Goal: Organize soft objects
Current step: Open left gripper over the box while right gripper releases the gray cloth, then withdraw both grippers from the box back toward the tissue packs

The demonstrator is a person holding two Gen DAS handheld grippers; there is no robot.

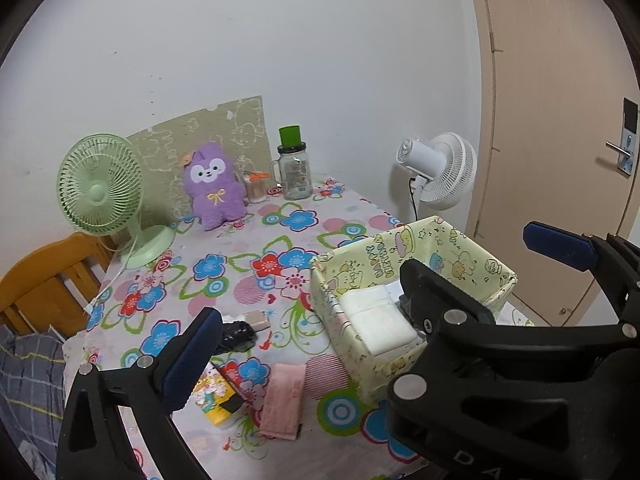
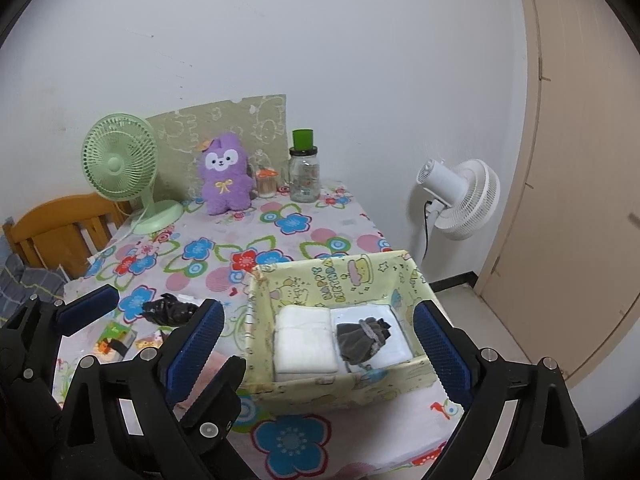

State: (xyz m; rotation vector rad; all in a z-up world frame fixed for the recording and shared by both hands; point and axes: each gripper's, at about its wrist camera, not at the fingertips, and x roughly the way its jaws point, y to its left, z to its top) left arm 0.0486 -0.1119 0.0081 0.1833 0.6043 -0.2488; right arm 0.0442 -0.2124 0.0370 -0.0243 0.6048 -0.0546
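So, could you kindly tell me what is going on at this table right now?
A person is sorting soft items into the yellow cartoon-print box on the floral tablecloth. A folded white cloth and a small grey garment already lie inside. Both the left tongs and right tongs are open and empty. A folded pink cloth and a crumpled black item remain outside the box.

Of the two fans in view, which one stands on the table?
The green fan, standing at the table's far left corner beside the purple plush. The white fan stands off the table, by the door.
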